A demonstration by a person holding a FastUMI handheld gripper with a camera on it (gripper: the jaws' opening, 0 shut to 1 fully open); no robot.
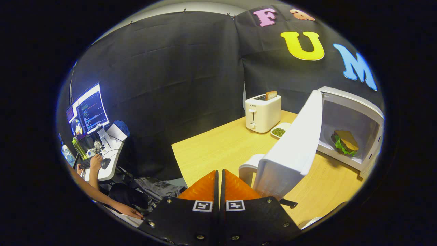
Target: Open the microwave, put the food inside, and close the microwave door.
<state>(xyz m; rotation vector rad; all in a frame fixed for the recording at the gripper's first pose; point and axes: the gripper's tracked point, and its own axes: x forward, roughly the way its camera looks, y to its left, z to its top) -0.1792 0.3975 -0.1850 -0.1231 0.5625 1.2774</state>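
Now gripper (219, 177) clenched on nothing, beside the open door (293, 147). Sandwich (345, 141) sits inside the microwave (355, 106). Risk: an off-centre push skids the microwave.

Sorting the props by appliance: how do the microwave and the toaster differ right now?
The microwave stands open, door swung out beside the shut tool; the toaster sits farther back. The microwave holds a sandwich lying flat; the toaster's bread slice stands upright. Both are white, on the wooden table.
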